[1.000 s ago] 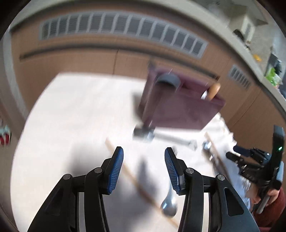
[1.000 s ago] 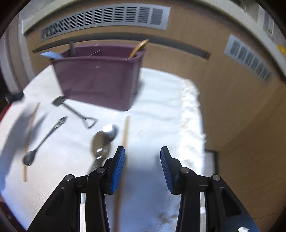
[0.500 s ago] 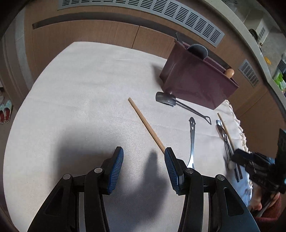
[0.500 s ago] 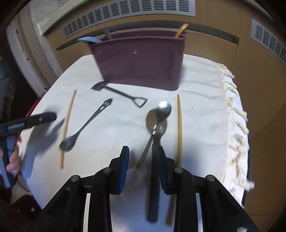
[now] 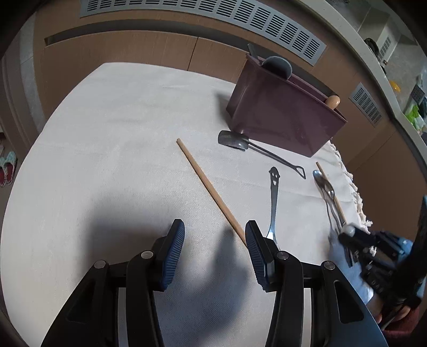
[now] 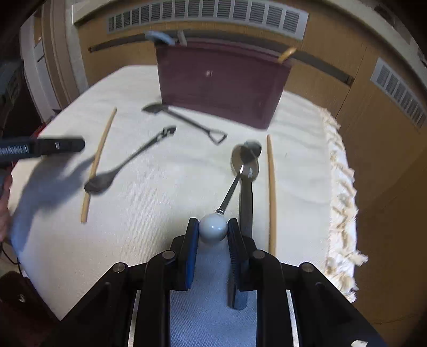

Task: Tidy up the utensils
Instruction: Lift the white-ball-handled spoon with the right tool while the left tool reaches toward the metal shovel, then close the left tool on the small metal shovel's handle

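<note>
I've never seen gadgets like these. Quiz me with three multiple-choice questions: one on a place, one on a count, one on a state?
1. The spoon with the white ball end is: A on the floor; B between the jaws of the right hand-held gripper; C on a shelf.
2. Wooden chopsticks lying on the cloth: A one; B two; C four.
3. The purple bin is: A upright; B on its side; C upside down.
Answers: B, the closing jaws flank the ball; B, one lies at each side; A, its open top faces up.

White tablecloth (image 5: 112, 149); slatted vent (image 5: 240, 18) above wooden panels (image 5: 120, 56).
</note>
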